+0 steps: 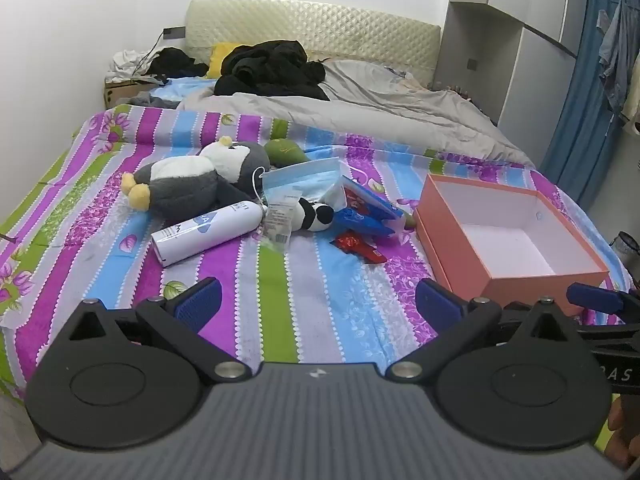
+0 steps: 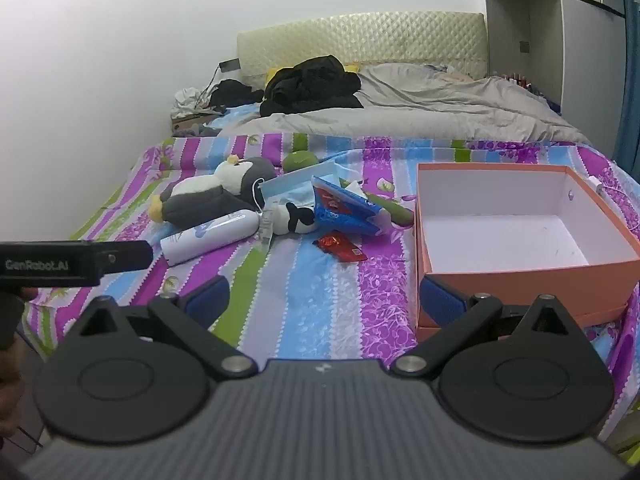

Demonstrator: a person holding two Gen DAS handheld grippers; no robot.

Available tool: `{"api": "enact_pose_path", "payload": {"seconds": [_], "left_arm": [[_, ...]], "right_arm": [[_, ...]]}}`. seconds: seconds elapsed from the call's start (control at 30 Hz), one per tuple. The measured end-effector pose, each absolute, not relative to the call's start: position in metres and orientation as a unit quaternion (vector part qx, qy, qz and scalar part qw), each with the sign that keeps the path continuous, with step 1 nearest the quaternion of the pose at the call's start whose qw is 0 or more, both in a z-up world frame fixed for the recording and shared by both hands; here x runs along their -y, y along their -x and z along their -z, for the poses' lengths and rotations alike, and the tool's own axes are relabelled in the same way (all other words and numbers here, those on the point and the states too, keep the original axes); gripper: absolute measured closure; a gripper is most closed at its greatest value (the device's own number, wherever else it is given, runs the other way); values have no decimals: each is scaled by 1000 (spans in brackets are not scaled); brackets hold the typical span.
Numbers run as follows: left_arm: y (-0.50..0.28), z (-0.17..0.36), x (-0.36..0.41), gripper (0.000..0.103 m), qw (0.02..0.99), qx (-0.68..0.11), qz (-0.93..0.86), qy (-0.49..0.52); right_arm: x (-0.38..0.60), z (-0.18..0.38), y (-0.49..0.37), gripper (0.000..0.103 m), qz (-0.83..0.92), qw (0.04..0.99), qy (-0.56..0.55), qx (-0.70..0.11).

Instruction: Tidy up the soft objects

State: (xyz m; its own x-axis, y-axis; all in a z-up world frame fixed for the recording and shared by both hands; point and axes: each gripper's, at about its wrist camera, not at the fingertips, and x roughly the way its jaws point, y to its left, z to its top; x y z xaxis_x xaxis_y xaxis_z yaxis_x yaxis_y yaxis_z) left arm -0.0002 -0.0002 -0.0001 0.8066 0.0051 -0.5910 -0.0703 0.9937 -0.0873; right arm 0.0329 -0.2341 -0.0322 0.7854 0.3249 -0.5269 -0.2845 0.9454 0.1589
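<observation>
A grey and white penguin plush (image 1: 200, 178) (image 2: 218, 192) lies on the striped bedsheet (image 1: 312, 300), with a small panda plush (image 1: 318, 218) (image 2: 298, 218) and a green plush (image 1: 284, 152) (image 2: 300, 160) near it. An open orange box (image 1: 508, 236) (image 2: 516, 280) with a bare white inside stands to the right. My left gripper (image 1: 318, 306) hangs open over the sheet, short of the pile. My right gripper (image 2: 326, 304) is open too, its right finger by the box's near left corner. Nothing is between either pair of fingers.
A white spray bottle (image 1: 208, 232) (image 2: 212, 236), blue face masks (image 1: 304, 184), a blue packet (image 2: 344, 210) and a red wrapper (image 1: 358, 246) lie among the plush toys. A grey duvet (image 1: 360, 116) and black clothes (image 1: 272, 70) cover the bed's far half. A wardrobe (image 1: 520, 40) stands at right.
</observation>
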Motion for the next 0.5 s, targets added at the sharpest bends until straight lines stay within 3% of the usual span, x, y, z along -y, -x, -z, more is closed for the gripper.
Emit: {"api": "enact_pose_path", "payload": {"seconds": [0.5], "left_arm": [[-3, 3, 2, 0, 949, -311, -12, 54]], "right_arm": [[233, 35, -35, 0, -163, 941, -43, -295]]}}
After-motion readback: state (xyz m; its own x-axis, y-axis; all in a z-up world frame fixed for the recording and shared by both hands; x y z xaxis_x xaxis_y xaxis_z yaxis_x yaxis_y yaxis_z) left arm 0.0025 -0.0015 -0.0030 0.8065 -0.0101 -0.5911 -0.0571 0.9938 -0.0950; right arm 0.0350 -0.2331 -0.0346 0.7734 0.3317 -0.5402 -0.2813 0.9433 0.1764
